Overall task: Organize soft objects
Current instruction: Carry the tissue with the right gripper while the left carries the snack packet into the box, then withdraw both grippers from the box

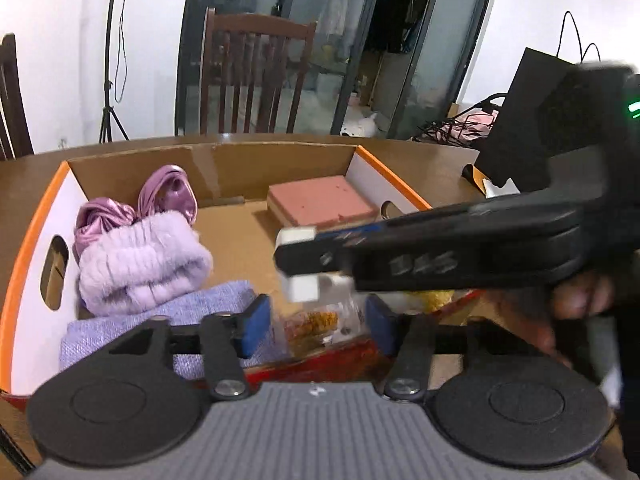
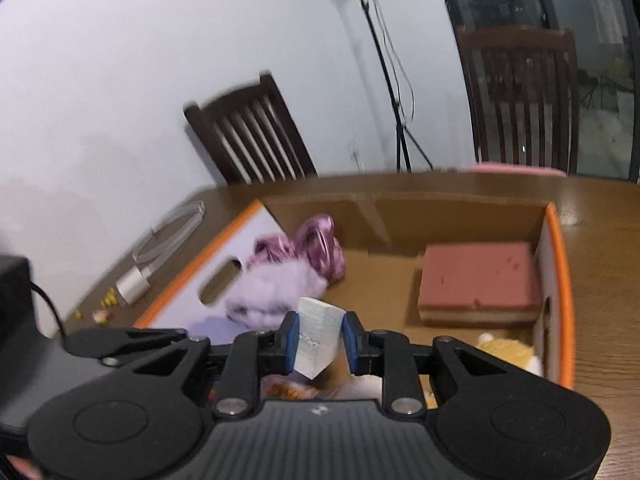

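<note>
- Open cardboard box with orange rim (image 1: 24,240) is sitting on a brown wooden table (image 2: 600,280); it is holding the soft things.
- Fluffy lilac knitted bundle (image 1: 140,256) is lying against the box's left wall, a shiny pink satin cloth (image 1: 168,196) behind it toward the far left corner.
- Folded lavender woven cloth (image 1: 160,320) is lying at the near left corner, touching the fluffy bundle.
- Pink square sponge block with a pale base (image 2: 478,284) is sitting in the far right corner.
- Yellow plush piece (image 2: 504,350) is showing at the near right wall, partly hidden.
- Right gripper (image 2: 320,340) is pinching a pale folded woven cloth piece (image 2: 318,332) between its blue pads, above the box's near middle.
- Left gripper (image 1: 316,326) is hovering with jaws apart and nothing pressed; a clear wrapped orange item (image 1: 316,326) is lying beneath, blurred.
- A silver cylinder with a coiled clear cable (image 2: 160,252) is lying on the table left of the box.
</note>
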